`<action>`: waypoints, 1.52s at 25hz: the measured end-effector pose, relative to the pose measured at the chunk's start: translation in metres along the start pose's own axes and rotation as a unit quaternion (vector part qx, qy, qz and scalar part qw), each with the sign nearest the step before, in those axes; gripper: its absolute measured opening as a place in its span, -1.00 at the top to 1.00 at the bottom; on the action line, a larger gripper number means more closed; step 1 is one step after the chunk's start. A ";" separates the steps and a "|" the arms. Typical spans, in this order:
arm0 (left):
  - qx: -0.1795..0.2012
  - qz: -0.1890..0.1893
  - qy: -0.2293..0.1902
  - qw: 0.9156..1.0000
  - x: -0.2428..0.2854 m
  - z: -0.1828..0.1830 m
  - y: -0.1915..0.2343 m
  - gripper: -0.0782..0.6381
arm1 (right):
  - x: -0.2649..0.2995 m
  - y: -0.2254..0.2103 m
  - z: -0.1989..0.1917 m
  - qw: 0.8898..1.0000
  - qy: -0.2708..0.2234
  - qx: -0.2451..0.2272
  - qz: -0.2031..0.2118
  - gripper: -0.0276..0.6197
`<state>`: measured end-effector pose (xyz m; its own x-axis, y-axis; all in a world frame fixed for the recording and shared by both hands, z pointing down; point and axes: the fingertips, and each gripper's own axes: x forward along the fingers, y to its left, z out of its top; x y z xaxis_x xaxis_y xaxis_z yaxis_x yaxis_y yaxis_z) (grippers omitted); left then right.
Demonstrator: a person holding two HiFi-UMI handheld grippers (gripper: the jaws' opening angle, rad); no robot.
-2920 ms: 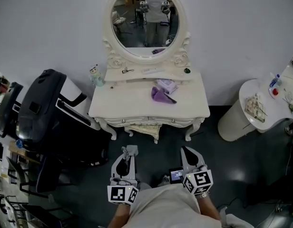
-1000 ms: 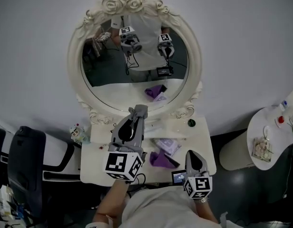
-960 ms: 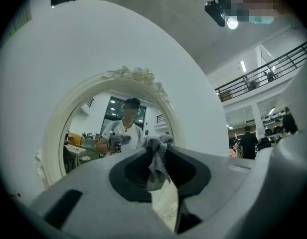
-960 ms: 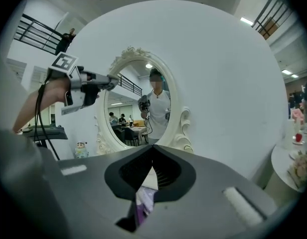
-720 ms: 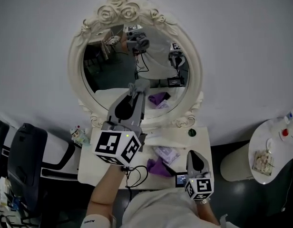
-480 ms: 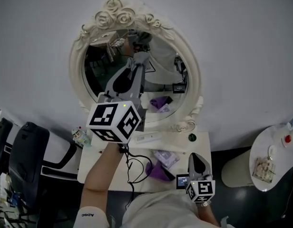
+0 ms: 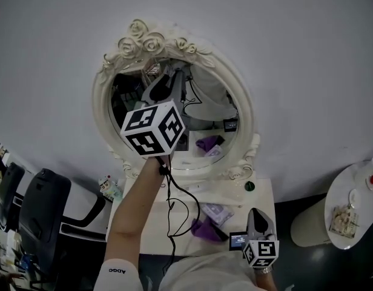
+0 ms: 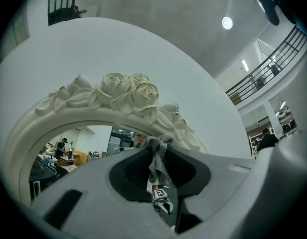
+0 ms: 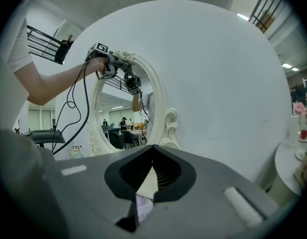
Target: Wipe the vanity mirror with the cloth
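The oval vanity mirror [image 7: 204, 117] has a white carved frame with roses [image 8: 124, 90] on top. My left gripper [image 7: 178, 77] is raised to the upper part of the glass, just under the roses. It is shut on a small grey cloth [image 8: 159, 159], whose bunched end sticks out at the tips against the mirror. In the right gripper view the mirror [image 9: 118, 128] and the raised left gripper [image 9: 122, 59] show at the left. My right gripper [image 7: 258, 214] hangs low over the vanity table's [image 7: 265, 202] right front, shut on nothing.
On the table lie a purple cloth [image 7: 204, 229], a pale packet [image 7: 218, 212] and a small dark round thing [image 7: 250, 186]. A little figurine [image 7: 108, 187] stands at its left end. A black chair [image 7: 38, 208] is at the left, a round white side table [image 7: 347, 214] at the right.
My left gripper has risen with the grey cloth from the mirror's lower half to its top edge. The right gripper has stayed low over the table.
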<state>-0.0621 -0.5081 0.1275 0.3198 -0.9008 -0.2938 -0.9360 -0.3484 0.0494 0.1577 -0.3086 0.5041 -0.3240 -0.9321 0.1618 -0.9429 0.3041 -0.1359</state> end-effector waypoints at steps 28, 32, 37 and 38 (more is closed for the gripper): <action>0.105 0.149 -0.003 0.983 -0.054 0.018 0.142 0.58 | 0.014 0.017 -0.002 1.000 0.006 -0.014 -0.006 0.89; 0.084 0.091 -0.008 0.992 -0.062 0.003 0.094 0.58 | 0.012 0.010 -0.004 1.000 0.008 -0.008 -0.011 0.89; 0.061 0.019 -0.006 0.998 -0.050 -0.024 0.018 0.58 | 0.006 -0.002 0.000 1.000 0.000 -0.004 -0.025 0.89; 0.059 0.009 -0.003 0.998 -0.044 -0.030 0.005 0.58 | 0.004 -0.004 0.000 1.000 -0.001 -0.003 -0.028 0.89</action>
<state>-0.0767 -0.4783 0.1695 0.3021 -0.9048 -0.3000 -0.9525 -0.2988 -0.0581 0.1598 -0.3137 0.5049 -0.2702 -0.9483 0.1667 -0.9601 0.2524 -0.1206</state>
